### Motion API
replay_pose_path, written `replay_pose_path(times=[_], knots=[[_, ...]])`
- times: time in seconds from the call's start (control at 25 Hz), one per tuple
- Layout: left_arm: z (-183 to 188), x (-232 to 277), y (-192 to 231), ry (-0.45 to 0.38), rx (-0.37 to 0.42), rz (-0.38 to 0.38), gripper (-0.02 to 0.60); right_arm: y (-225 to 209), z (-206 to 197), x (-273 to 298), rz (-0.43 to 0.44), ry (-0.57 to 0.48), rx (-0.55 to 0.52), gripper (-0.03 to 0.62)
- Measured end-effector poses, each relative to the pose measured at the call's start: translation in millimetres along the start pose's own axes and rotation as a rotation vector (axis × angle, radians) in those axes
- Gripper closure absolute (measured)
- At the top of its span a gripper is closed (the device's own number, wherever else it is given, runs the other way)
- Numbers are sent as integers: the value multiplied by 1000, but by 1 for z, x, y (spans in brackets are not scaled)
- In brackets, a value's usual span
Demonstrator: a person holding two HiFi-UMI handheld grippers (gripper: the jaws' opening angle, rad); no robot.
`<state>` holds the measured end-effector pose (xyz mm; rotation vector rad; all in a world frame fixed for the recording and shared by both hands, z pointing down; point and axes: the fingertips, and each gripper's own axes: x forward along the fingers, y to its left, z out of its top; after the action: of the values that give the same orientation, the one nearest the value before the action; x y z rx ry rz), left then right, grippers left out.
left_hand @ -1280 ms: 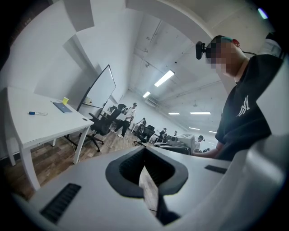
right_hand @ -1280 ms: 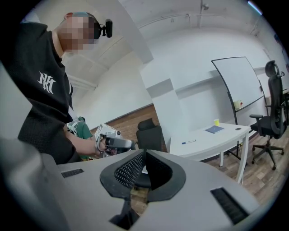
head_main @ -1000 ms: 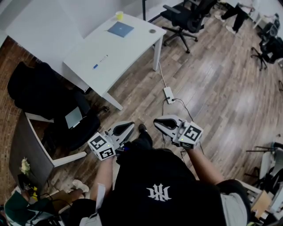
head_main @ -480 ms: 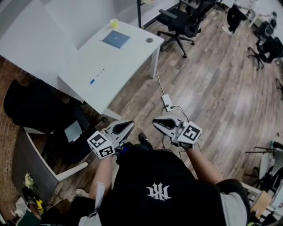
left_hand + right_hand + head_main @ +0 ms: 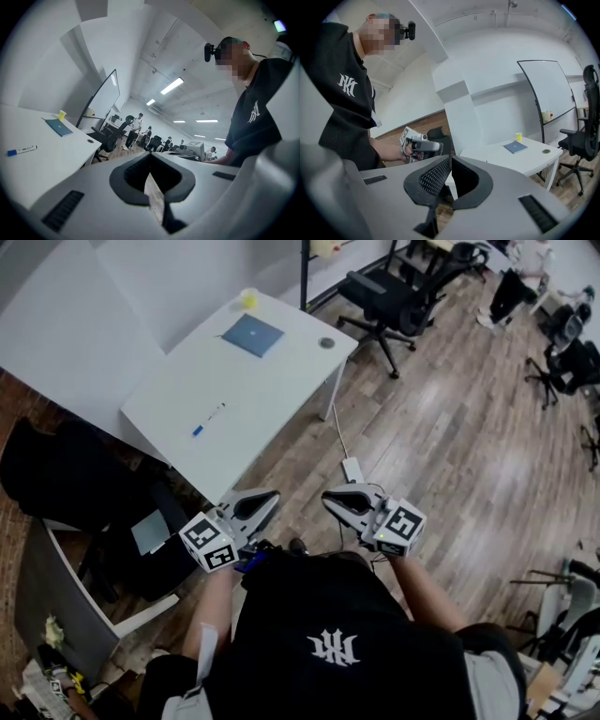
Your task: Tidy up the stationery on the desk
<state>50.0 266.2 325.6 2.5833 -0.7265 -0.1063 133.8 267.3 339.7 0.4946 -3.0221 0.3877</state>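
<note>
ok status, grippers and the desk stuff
Left gripper and right gripper shut, empty, short of the desk. Marker, blue notebook, yellow cup on it, untouched. Power strip on floor ahead.

White desk (image 5: 272,399), blue notebook (image 5: 253,335), yellow cup (image 5: 249,299), blue-capped white marker (image 5: 208,418)

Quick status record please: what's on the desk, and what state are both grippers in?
desk: white desk, ahead of the person
on desk: blue notebook, marker with blue cap, yellow cup
left gripper: shut, empty, short of the desk
right gripper: shut, empty, over the floor
nearby: black office chair beyond the desk
</note>
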Motion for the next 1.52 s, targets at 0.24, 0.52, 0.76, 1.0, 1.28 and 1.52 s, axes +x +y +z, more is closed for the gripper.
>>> replay_pose_path(times=[0.24,0.52,0.76,1.0,1.28,1.52], knots=[[5,-4,18,-17,-9,8,578,-14,8,15,-9,5,-14,551],[6,4,29,-2,-8,11,578,-36,13,14,-32,-8,-13,551],[12,10,42,-4,-1,36,578,-56,14,18,-19,-7,-4,551],[23,23,70,-38,-8,89,578,-85,18,32,30,1,-1,551],[38,41,99,-58,-12,138,578,-126,34,46,80,10,-10,551],[44,55,120,-59,-23,169,578,-161,35,57,111,23,-7,551]])
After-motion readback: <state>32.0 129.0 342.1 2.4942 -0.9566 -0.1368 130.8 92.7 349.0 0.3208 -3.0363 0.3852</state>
